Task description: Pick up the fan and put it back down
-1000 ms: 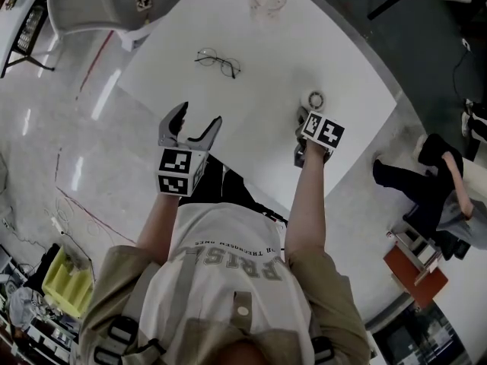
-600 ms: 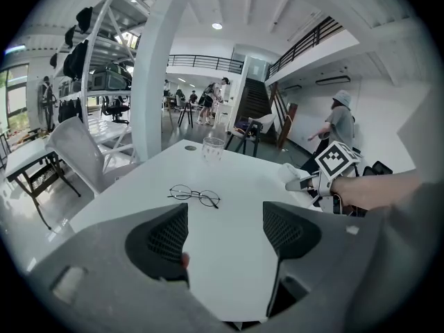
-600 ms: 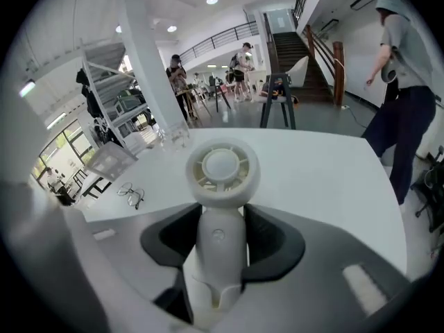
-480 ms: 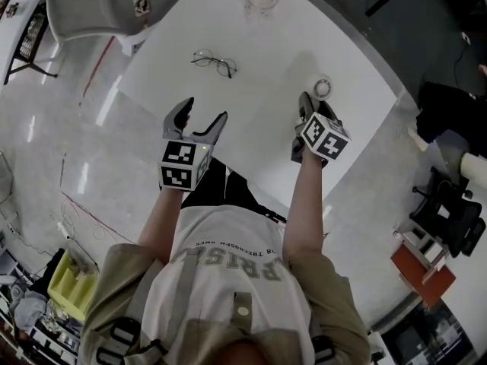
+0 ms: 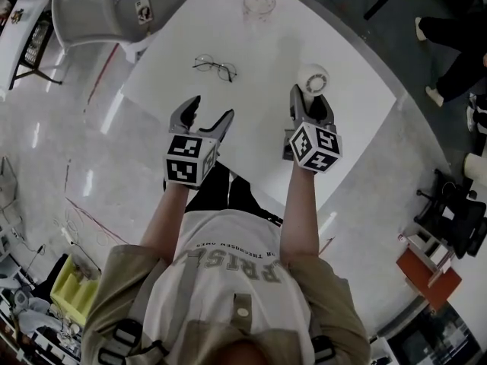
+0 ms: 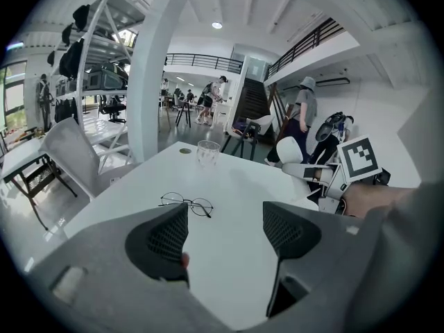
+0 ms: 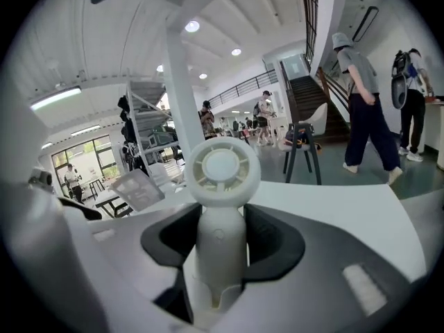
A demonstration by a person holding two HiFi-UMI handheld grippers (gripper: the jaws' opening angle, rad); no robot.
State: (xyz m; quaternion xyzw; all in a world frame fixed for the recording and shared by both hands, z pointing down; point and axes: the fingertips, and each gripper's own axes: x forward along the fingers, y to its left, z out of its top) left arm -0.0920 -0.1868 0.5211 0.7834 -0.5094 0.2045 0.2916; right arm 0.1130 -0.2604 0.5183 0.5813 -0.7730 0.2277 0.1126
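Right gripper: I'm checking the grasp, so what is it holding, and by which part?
The right gripper is shut on the white handheld fan, gripping it by the handle, just below the round head. The left gripper is open and empty.

Clamped upright at frame centre: a small white plastic handheld fan [image 7: 221,179], handle pinched from both sides by the dark padded jaws of the right gripper [image 7: 222,236]. Round grilled head clear above the jaws. Behind, white tabletop [image 7: 361,210] across lower right; person in dark trousers [image 7: 364,109] walking at upper right.
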